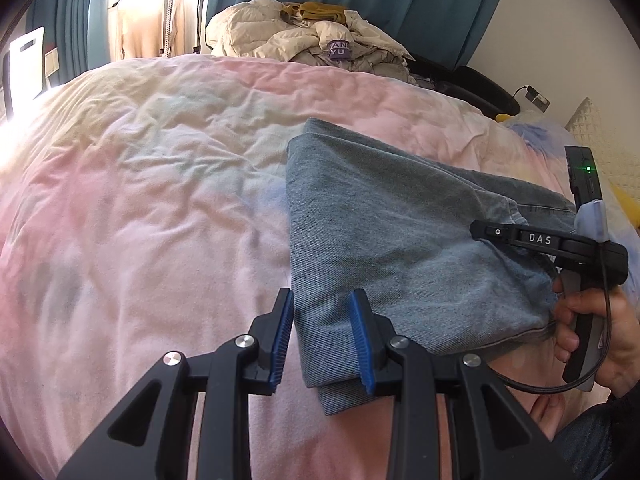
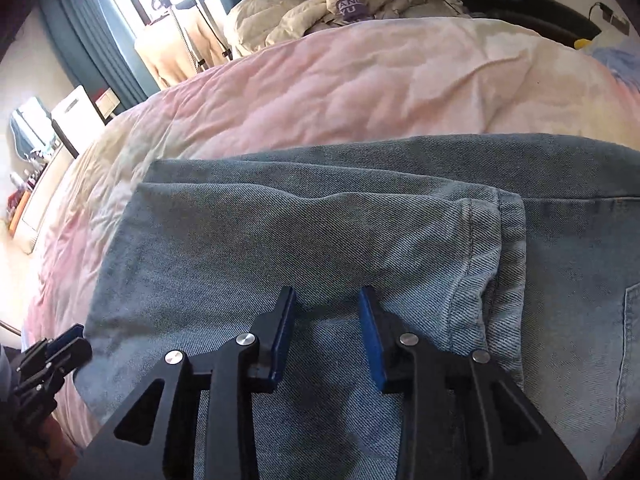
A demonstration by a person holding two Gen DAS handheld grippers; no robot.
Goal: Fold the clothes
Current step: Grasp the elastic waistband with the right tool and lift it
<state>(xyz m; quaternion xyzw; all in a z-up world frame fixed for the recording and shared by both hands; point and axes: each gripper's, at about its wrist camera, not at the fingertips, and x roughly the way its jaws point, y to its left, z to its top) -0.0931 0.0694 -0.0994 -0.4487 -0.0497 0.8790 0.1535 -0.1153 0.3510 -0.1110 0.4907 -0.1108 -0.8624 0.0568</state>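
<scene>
On the bed point(image 1: 160, 184), across its wrinkled pink and pastel cover, lie the folded jeans point(image 1: 380, 240), a light blue denim pair doubled over so that one hemmed leg end rests on top of the layer below; in the right wrist view the hem runs down just to the right of the fingers. At the near left corner of the denim hangs the left gripper point(image 1: 322, 336), its blue-padded jaws parted: one pad is over bare bed cover, the other over the edge of the jeans, and nothing is pinched between them. Over the middle of the folded jeans point(image 2: 320, 248) the right gripper point(image 2: 328, 336) points down, jaws apart with only flat denim showing in the gap, no fold caught by the pads. From the left wrist view its black body, marked DAS, crosses above the far right part of the jeans, held by the person's hand point(image 1: 588, 332) at the handle, a black cable looping below it. Well beyond the jeans, at the far side of the bed, a heap of cream padded clothing point(image 1: 304, 40) with a mustard piece on top is piled in front of teal curtains point(image 1: 420, 4). Nothing lies on the open cover between the jeans and that heap. To the far left a white chair point(image 1: 26, 60) stands by the bright window, and a textured white pillow point(image 1: 600, 140) sits at the right edge
</scene>
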